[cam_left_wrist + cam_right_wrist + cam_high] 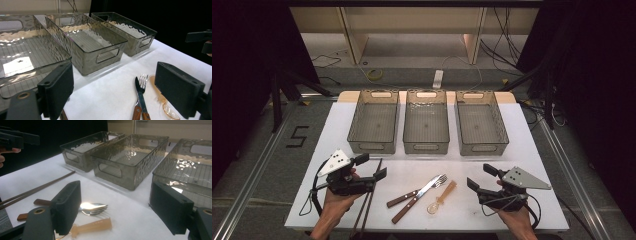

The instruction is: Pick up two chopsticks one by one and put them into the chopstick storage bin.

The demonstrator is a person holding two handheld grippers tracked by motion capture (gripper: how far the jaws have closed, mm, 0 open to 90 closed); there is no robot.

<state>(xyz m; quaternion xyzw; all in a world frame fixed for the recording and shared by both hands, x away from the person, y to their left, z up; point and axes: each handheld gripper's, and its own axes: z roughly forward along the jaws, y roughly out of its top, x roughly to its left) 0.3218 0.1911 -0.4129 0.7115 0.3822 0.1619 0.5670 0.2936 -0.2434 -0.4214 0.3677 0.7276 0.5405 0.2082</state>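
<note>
Wooden handles and bright steel lie nearest to us on the white worktop (522,135): a knife (413,204) and a fork (418,190) crossing each other, an amber plastic spoon (442,197) just beside them, and dark chopsticks (371,195) further to the left. We hold the left gripper (371,166) above the chopsticks and the right gripper (476,177) near the spoon — the fingers of both stand wide apart and grip nothing.

We judge that the step in hand is the first pick, before sorting the cutlery into the bins. To do it well, we should choose one piece only, lower the fingers on both sides of its handle, and close low to the worktop. The knife and fork touch, so we should take the upper one first, otherwise the other may be dragged along.

Behind the cutlery stand three smoky transparent bins in a row — the left bin (374,146), the middle bin (426,147) and the right bin (483,148). All three look empty.
</note>
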